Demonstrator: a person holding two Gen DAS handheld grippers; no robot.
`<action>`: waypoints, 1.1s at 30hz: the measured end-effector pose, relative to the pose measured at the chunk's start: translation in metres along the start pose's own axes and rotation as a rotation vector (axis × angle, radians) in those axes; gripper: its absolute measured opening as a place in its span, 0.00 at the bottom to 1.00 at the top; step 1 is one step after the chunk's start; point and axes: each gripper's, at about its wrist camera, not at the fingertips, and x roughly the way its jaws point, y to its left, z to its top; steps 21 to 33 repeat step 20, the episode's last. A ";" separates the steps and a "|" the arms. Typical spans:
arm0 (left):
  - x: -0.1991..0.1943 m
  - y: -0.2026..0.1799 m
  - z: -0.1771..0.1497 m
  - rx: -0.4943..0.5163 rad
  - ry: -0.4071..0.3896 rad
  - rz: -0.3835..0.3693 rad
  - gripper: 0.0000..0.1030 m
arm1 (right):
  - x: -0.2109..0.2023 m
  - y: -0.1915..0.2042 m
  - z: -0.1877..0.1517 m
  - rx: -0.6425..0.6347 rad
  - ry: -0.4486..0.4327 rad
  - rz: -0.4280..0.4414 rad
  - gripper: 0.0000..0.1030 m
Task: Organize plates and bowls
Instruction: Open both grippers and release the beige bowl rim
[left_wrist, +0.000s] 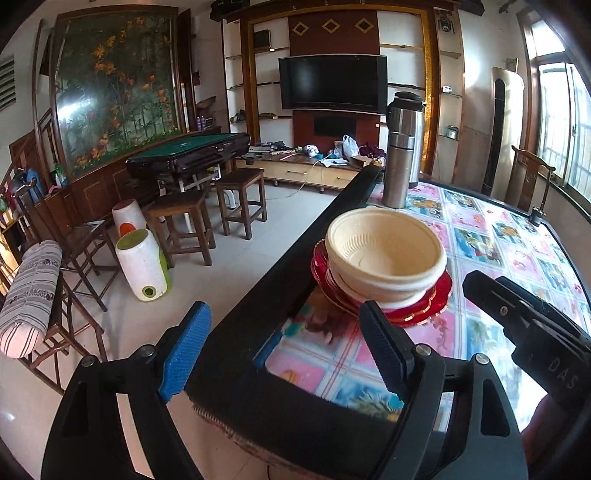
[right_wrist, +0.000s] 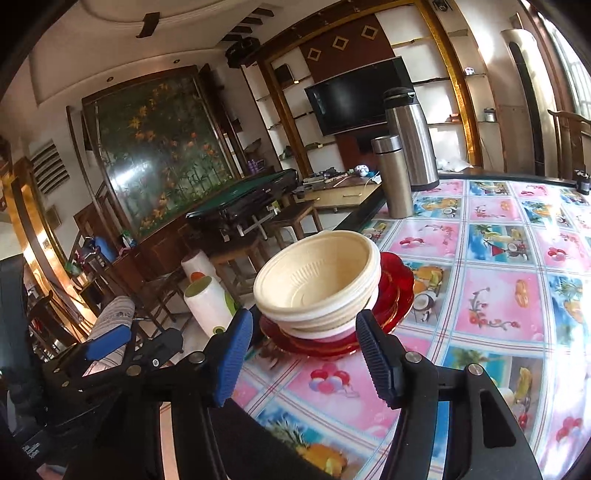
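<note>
A stack of cream bowls (left_wrist: 384, 254) (right_wrist: 317, 280) sits on a pile of red plates (left_wrist: 417, 312) (right_wrist: 397, 284) near the table's left edge. My left gripper (left_wrist: 284, 343) is open over the table's dark edge, just short of the plates, with nothing between its blue-padded fingers. My right gripper (right_wrist: 303, 354) is open too, its fingertips on either side of the stack's near rim and holding nothing. The right gripper's black body (left_wrist: 524, 325) shows at the right of the left wrist view. The left gripper's body (right_wrist: 110, 350) shows at the lower left of the right wrist view.
The table (right_wrist: 495, 295) has a colourful patterned cover. A steel flask (left_wrist: 397, 177) (right_wrist: 393, 177) and a larger steel thermos (left_wrist: 406, 125) (right_wrist: 410, 136) stand at its far left edge. Wooden stools (left_wrist: 240, 199), white plastic containers (left_wrist: 142, 266) and a chair (left_wrist: 48, 295) stand on the floor to the left.
</note>
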 end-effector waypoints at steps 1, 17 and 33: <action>-0.001 -0.002 -0.001 0.000 0.002 -0.003 0.80 | -0.001 0.001 -0.001 -0.004 0.001 0.000 0.60; -0.014 -0.002 -0.008 -0.010 -0.004 -0.042 0.81 | -0.012 0.001 -0.006 0.005 -0.011 -0.001 0.60; -0.013 -0.003 -0.007 -0.008 -0.001 -0.040 0.81 | -0.009 0.000 -0.007 0.014 -0.006 0.000 0.60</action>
